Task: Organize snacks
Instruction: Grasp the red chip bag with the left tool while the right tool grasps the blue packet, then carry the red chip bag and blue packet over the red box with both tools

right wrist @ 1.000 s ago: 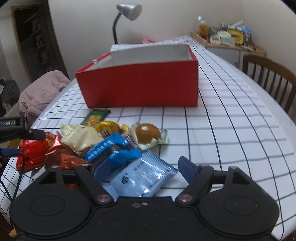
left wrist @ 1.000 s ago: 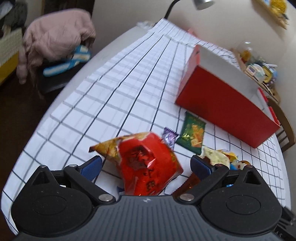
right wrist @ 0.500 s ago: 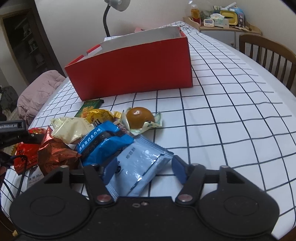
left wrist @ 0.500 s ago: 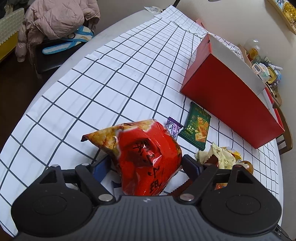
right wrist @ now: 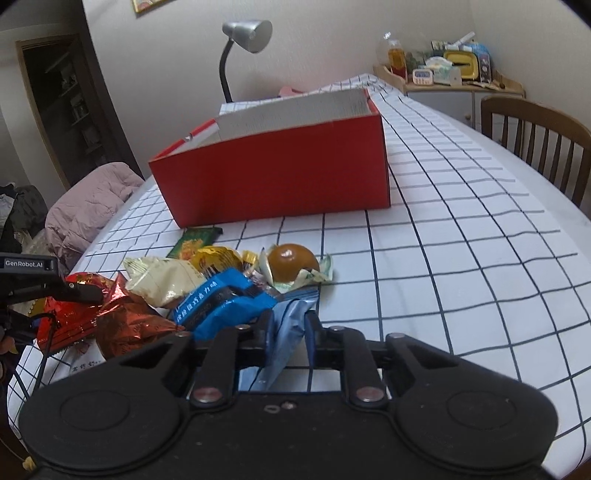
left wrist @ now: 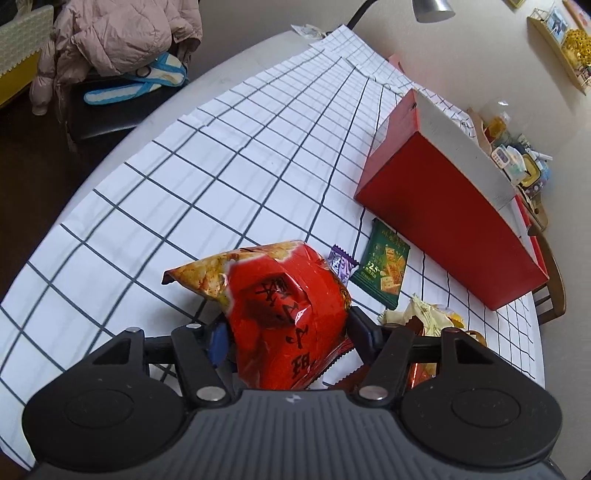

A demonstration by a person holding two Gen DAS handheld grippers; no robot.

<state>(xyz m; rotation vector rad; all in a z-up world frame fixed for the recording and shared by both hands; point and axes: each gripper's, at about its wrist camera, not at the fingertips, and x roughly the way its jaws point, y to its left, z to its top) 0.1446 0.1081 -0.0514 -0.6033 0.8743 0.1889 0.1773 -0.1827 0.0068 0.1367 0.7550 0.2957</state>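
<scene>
The worktop, under a white cloth with a dark grid, carries everything, and the red box serves as the landmark: it stands open-topped with pale inner walls. Behind the box rises a grey desk lamp, and to the right of it a wooden chair stands at the worktop's edge.

In front of the box, toward the cameras, lies the snack pile. Nearest the box is a flat green cracker packet, just off its front wall, with a small purple sweet beside it. Further from the box sit a cream crinkled packet, a round brown bun in clear wrap and a dark blue packet.

The left gripper has its jaws pressed onto a big red crisp bag, which is crumpled between them (its yellow top corner points away from the box). The right gripper has its jaws closed on a pale blue packet, pinched upright at the pile's near edge, well in front of the box.
</scene>
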